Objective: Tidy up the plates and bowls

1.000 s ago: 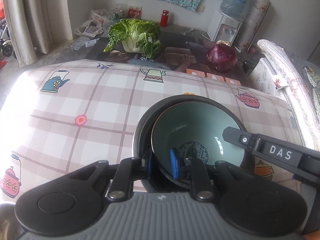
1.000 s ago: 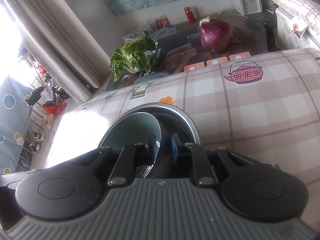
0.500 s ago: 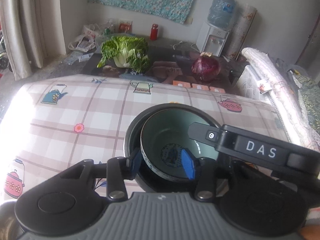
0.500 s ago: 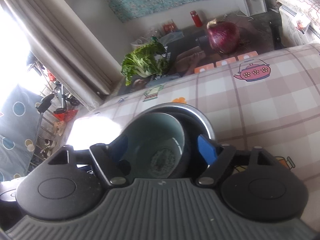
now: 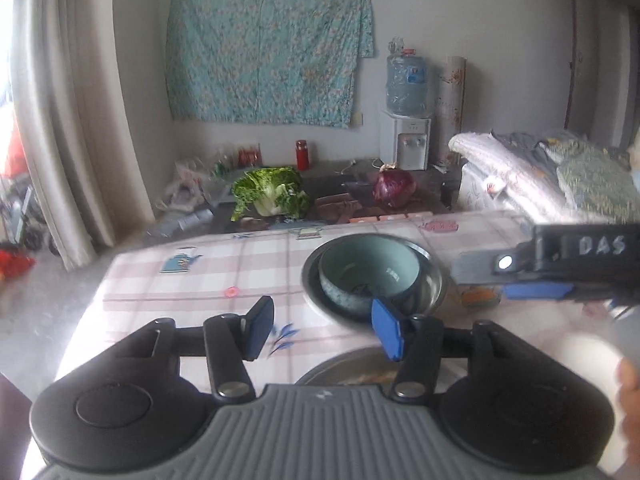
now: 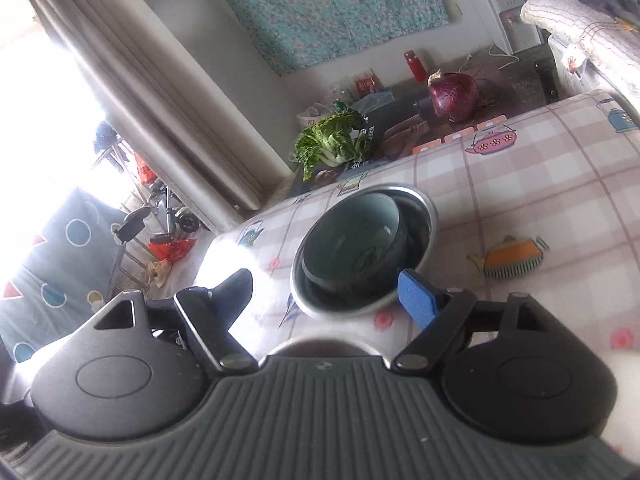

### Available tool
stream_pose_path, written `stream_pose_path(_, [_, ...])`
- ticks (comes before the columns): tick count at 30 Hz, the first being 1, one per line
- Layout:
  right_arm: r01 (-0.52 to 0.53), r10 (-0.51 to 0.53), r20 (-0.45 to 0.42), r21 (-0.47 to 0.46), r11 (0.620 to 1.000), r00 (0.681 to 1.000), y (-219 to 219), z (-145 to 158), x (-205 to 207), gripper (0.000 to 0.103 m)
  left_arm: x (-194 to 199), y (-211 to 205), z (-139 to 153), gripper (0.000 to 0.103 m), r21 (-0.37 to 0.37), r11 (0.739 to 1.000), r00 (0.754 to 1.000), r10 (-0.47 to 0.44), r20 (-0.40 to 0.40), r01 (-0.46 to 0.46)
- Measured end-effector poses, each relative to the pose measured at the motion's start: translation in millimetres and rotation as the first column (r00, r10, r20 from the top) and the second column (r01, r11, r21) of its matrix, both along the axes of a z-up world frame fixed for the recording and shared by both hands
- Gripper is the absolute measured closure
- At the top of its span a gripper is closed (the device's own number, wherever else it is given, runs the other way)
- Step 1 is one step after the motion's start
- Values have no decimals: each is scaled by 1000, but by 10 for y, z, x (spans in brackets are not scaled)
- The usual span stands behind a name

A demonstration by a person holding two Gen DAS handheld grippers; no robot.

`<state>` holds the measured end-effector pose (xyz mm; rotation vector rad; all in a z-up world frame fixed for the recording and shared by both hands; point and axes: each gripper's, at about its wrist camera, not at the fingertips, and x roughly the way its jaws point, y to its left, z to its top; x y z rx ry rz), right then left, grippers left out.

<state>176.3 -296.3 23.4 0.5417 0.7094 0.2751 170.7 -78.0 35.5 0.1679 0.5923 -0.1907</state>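
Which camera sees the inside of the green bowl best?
The right wrist view: it looks down into the green bowl, sharp, sitting inside the metal bowl. The left wrist view shows the green bowl flatter, blurrier, partly behind a gripper finger.

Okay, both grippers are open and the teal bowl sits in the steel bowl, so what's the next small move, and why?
Probably reach for the metal dish at the near edge: the teal bowl already rests inside the steel bowl, and both the left gripper and right gripper are empty.

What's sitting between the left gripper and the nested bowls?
Only bare checked tablecloth separates the left gripper from the green bowl; left wrist view shows it.
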Motion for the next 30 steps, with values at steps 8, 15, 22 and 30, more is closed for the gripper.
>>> stream_pose_path(8, [-20,25,51,-93,995,998,319,111,-959,23,-941,462,-242,47,52,995,988,76,133,-84])
stream_pose_path(15, [-48,59,91,-120,992,994,688,15,-1674,23,-1580,1147,-432,47,-59,983,982,178,70,-174])
stream_pose_path(22, [-163,167,52,-73,984,985,1260,-213,-1914,25,-1793,1707,-569,47,-151,946,957,289,-13,-288])
stream_pose_path(30, [-184,185,-26,20,983,982,1721,-503,-1767,43,-1597,2170,-686,47,-247,902,934,331,-133,-355])
